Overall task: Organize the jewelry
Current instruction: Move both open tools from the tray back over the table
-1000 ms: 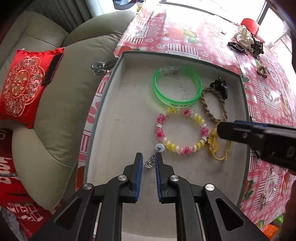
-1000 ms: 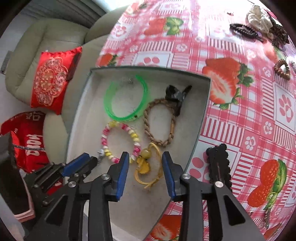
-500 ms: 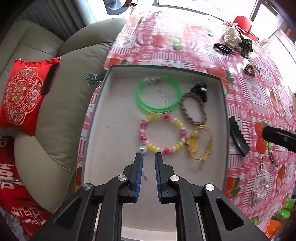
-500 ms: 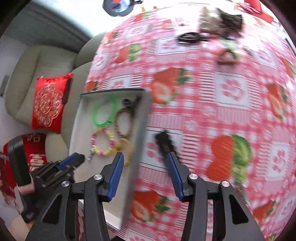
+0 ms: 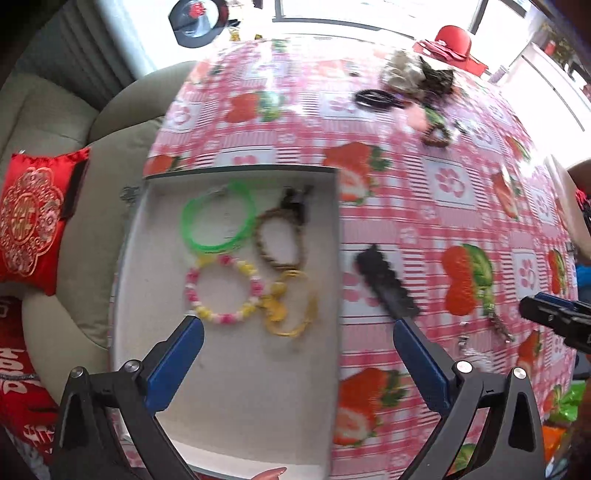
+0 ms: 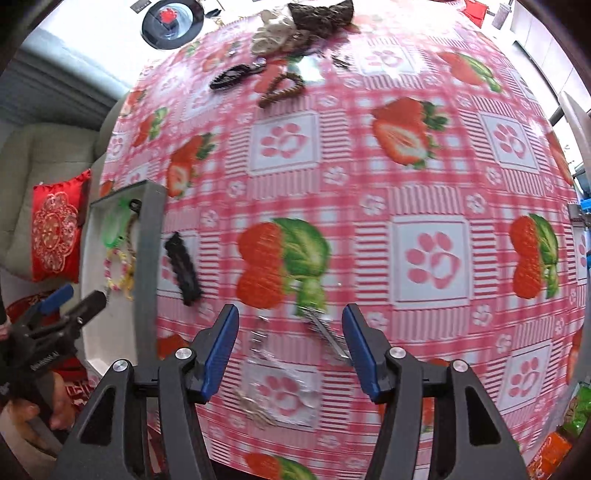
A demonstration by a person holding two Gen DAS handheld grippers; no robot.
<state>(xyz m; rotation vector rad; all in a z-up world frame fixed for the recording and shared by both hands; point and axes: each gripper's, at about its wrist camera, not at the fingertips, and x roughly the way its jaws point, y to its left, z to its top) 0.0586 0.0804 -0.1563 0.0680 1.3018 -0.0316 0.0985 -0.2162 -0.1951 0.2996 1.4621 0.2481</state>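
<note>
A grey-rimmed tray (image 5: 334,236) holds a green bangle (image 5: 218,221), a braided brown bracelet (image 5: 280,240), a pink and yellow bead bracelet (image 5: 225,291), a yellow cord charm (image 5: 288,314) and a small black clip (image 5: 295,199). My left gripper (image 5: 297,332) hovers over the tray's right rim; its jaws are opening wide with nothing gripped. A black hair clip (image 5: 386,284) lies just outside the tray. My right gripper (image 6: 290,321) is over the tablecloth, jaws opening, above a small metal clip (image 6: 325,328) and a chain (image 6: 258,332), pressing on neither.
A clear plastic bag (image 6: 280,391) lies under the right gripper. A pile of hair accessories (image 6: 295,22), a brown heart-shaped clip (image 6: 280,88) and a black scrunchie (image 6: 229,77) sit at the far end. A sofa with a red cushion (image 5: 29,221) borders the table's left side.
The left gripper's jaws went from nearly shut by the bead bracelet to wide open, and it shifted right. The right gripper swung from the tray out over the tablecloth, widening.
</note>
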